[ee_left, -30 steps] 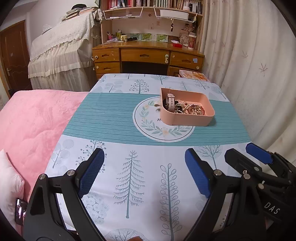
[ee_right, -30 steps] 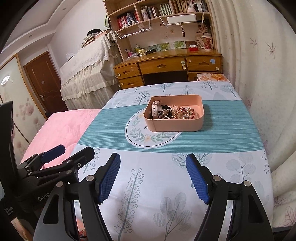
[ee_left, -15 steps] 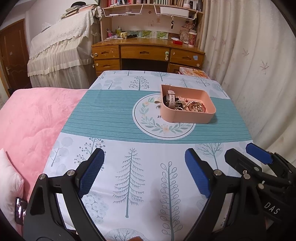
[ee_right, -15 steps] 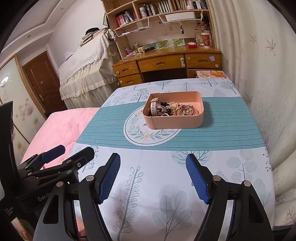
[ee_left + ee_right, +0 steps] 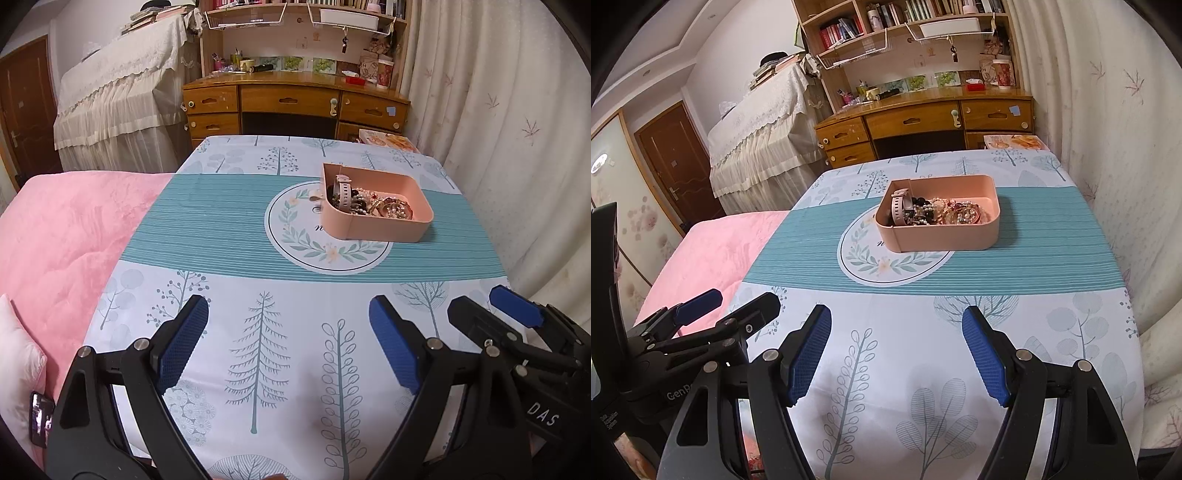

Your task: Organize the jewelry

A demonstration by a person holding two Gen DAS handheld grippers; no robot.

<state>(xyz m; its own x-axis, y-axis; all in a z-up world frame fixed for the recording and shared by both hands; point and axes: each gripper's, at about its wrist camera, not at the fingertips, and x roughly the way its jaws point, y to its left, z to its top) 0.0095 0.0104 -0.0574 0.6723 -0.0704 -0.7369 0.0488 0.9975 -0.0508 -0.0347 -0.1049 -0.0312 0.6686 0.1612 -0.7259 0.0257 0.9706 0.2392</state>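
Note:
A pink rectangular box (image 5: pixel 384 229) (image 5: pixel 945 234) stands on the teal band of the tablecloth, past the middle. It holds a heap of jewelry (image 5: pixel 373 205) (image 5: pixel 942 212): a pink watch strap at its left end, dark beads, gold pieces. My left gripper (image 5: pixel 288 347) is open and empty above the near part of the table. My right gripper (image 5: pixel 897 350) is open and empty beside it, to the right. Each gripper shows at the edge of the other's view. Both are well short of the box.
The table (image 5: pixel 258 332) has a tree-print cloth. A pink bed (image 5: pixel 62 229) adjoins its left side. A curtain (image 5: pixel 517 147) hangs along the right. A wooden desk with shelves (image 5: pixel 295 99) stands beyond the far edge. A box (image 5: pixel 388 140) lies at the far right corner.
Both views have tilted up a little, so the box sits slightly lower in frame. The grippers stay open and the box has not moved.

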